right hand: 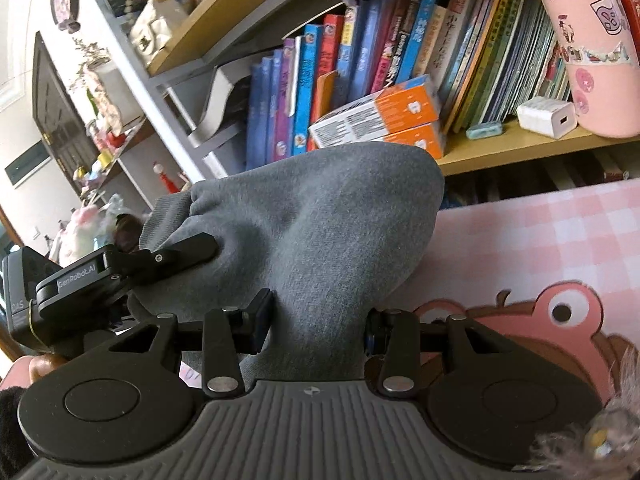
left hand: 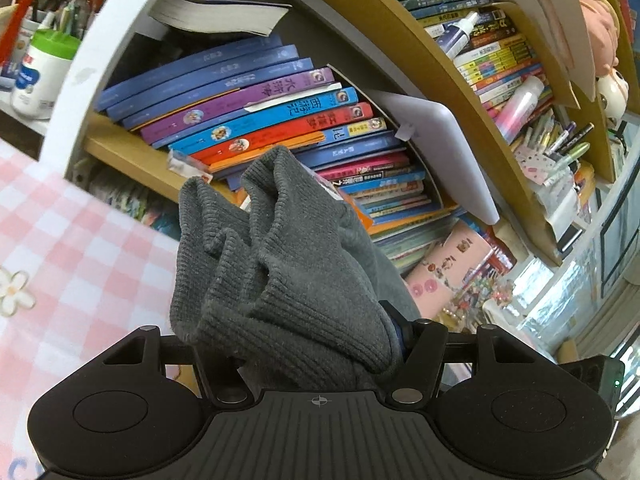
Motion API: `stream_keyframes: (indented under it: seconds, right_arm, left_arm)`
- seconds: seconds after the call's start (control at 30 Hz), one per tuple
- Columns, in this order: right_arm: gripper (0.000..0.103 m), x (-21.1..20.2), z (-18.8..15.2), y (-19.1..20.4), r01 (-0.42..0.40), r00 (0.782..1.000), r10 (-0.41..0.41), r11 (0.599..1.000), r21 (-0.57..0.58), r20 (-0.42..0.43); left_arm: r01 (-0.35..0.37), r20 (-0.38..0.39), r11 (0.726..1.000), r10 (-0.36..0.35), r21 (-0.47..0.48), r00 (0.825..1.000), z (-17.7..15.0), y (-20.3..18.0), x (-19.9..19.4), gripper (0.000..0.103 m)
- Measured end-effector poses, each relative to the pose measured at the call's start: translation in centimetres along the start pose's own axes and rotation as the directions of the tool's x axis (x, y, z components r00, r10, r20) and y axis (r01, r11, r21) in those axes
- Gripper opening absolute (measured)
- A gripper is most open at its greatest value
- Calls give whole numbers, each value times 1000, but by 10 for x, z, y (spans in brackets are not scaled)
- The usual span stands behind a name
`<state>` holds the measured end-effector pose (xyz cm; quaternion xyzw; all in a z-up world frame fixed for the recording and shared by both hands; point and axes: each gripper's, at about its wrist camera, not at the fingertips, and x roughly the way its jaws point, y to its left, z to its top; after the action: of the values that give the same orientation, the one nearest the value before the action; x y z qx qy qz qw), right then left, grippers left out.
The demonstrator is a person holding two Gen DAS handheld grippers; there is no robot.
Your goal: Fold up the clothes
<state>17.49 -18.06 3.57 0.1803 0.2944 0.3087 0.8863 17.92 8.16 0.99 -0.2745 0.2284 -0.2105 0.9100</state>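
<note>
Grey ribbed knit garment (left hand: pixel 288 264) bunched in both claws, lumpy folds.

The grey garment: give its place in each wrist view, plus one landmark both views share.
Left wrist view: the grey garment fills the lower centre, its ribbed edge bunched in the left gripper.
Right wrist view: it rises from bottom centre, clamped in the right gripper; the left gripper grips its left end.
Shared landmark: the pink checked cloth.
</note>
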Motion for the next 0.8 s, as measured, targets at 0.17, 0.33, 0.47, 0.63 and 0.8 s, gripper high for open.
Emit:
stream_keyframes:
  seconds: [0.17, 0.33, 0.47, 0.63, 0.8]
  right_arm:
    - [40, 10, 11, -14, 18, 1000, -19, 1000, 13, 13]
    - [40, 12, 19, -31, 53, 998, -54, 998, 27, 28]
    - [40, 17, 24, -46, 68, 997, -70, 997, 45, 30]
    - [40, 26, 29, -56, 71, 997, -72, 997, 44, 18]
    - [41, 31, 28, -62, 66, 998, -66, 996, 52, 2]
  left_arm:
    - [9, -2, 1000, -9, 9, 1000, 7, 1, 22, 61]
    - [30, -12, 1000, -30, 1, 999, 5, 1, 47, 61]
    - [34, -26, 999, -34, -2, 999, 3, 1, 60, 61]
    - [39, -41, 998, -41, -46, 998, 3, 9, 73, 61]
    - [24, -69, 995, -31, -99, 997, 0, 23, 81, 62]
